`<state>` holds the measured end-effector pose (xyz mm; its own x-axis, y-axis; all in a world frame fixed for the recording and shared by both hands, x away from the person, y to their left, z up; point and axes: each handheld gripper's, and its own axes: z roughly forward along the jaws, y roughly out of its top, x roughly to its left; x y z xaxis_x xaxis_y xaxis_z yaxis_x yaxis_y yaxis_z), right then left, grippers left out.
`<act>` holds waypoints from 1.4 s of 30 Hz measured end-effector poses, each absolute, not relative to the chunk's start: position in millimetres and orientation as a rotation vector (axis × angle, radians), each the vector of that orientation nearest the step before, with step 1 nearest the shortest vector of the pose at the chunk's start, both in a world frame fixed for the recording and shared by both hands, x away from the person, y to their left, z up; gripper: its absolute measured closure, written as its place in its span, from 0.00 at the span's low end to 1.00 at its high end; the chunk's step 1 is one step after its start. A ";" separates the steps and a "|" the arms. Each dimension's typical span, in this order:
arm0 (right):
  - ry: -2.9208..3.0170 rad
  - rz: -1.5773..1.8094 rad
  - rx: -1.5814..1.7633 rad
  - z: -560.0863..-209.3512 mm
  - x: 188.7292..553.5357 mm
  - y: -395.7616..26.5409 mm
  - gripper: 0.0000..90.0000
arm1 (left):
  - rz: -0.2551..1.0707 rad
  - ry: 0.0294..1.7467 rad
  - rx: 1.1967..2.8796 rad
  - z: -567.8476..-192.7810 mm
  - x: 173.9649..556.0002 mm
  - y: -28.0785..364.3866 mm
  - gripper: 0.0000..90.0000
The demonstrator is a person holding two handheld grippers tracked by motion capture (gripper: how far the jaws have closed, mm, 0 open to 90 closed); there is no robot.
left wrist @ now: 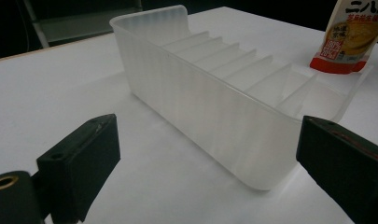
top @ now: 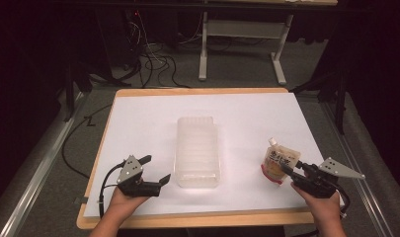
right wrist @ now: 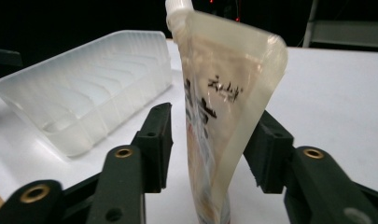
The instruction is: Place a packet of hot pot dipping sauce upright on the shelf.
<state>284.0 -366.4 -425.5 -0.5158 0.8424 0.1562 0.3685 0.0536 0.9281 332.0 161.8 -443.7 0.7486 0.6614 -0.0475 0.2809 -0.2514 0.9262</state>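
White sheet covers the bench point(top: 153, 118). Right tool point(right wrist: 207, 140) straddles the spout pouch point(right wrist: 224, 107), jaws apart, not yet pinching; close low on the pouch, squarely. Left tool point(top: 150, 170) gapes empty beside the ribbed translucent tray point(top: 197, 148).

Your table point(top: 138, 128) is white with a tan wood edge. The bin point(top: 197, 150) is frosted, translucent white with ribbed walls. Your pouch point(top: 278, 163) is cream and yellow, red along its base, black lettering, white cap. Both grippers' jaws are black.
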 end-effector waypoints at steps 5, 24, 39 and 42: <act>1.960 1.452 1.207 -430.9 288.1 -365.0 0.85 | 0.435 0.734 1.836 -443.7 331.2 162.3 0.08; 2.146 1.521 0.920 -402.3 322.0 -347.9 1.00 | 0.465 0.780 1.827 -445.0 321.7 182.9 0.08; 2.313 1.687 0.674 -387.5 364.8 -325.9 1.00 | 0.455 0.790 1.839 -447.3 323.0 180.3 0.08; 2.329 1.711 0.626 -384.5 368.9 -317.4 1.00 | 0.455 0.791 1.844 -447.8 323.0 180.2 0.08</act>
<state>368.9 -317.4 -384.5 -0.8942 0.4368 0.0982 0.2241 0.2469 0.9428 323.0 180.2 -447.8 0.7116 0.7009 -0.0489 0.3101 -0.2508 0.9170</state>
